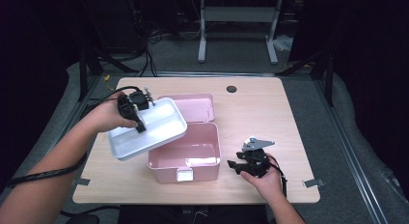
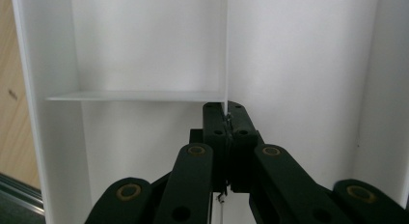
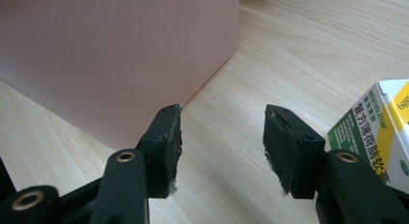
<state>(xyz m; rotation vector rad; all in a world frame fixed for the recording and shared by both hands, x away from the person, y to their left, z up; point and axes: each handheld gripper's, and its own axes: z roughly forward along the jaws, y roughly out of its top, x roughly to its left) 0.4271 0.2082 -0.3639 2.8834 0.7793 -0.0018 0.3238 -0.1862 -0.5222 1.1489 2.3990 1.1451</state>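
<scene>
Left hand-held gripper point(image 1: 136, 113): clenched on the thin inner divider of white tray point(image 1: 149, 132); tray compartmented, bare, tilted, lifted.

Beyond and below: pink box point(image 1: 185, 156), lid open, above the desk point(image 1: 251, 113).

Right hand-held gripper point(image 1: 243, 163): released, beside box.

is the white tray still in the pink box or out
Out: the left gripper holds the white tray tilted above the open pink box.

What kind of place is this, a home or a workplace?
Most likely a lab or recording workspace, not a home. A bare wooden table stands on grey carpet, with dark surroundings, cables and a metal frame behind it. A person works there with hand-held grippers on a pink box and its white tray.
</scene>
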